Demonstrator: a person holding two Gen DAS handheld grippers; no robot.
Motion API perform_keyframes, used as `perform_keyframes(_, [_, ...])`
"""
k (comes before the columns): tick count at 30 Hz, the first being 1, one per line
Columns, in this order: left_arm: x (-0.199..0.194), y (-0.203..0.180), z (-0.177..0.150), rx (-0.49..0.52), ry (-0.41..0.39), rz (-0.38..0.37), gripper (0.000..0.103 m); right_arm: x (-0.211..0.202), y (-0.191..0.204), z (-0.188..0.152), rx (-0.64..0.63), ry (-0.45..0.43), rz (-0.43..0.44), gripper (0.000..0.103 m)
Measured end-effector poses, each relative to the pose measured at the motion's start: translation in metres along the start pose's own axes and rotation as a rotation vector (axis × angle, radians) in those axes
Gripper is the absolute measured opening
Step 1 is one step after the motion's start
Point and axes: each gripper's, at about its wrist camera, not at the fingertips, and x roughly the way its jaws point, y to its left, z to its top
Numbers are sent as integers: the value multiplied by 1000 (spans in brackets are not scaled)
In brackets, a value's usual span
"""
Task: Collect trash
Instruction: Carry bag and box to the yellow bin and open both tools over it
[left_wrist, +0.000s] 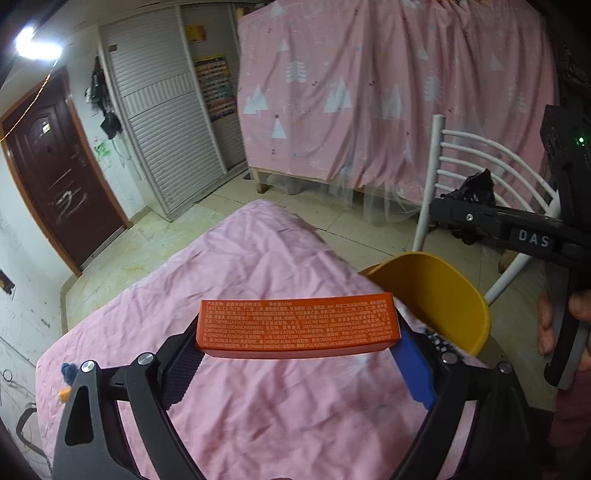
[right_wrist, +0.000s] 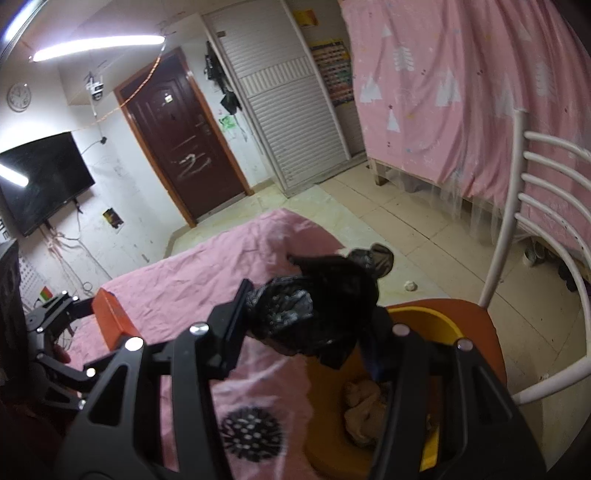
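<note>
My left gripper is shut on an orange carton printed with small white text, held crosswise above the pink bedsheet. The carton also shows at the left of the right wrist view. My right gripper is shut on a crumpled black plastic bag, held over the edge of a yellow bin that has brownish crumpled paper inside. In the left wrist view the yellow bin is right of the carton, and the right gripper with the black bag hangs above it.
The bin stands on an orange chair seat with a white metal back. A pink curtained bed frame is across the tiled floor. A brown door, grey shutter wardrobe and wall TV are on the far side.
</note>
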Motion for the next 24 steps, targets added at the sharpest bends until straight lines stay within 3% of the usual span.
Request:
perform_keyframes(9, [14,-55,16,56,12,-77,82,-3,-43,-13,65,12,-28,50])
perform_keyframes(19, [29,-98,25,108,34,-119,82,-1,-64,-17,108,17,-30,51])
perform_keyframes(21, [33,-103,27,119,41,-124,82,-2,-66,-18,118,14,-31,61])
perform_keyframes(24, [41,-114,28,137,51,-126,82,-5,-70,-17,136,1,-29,63])
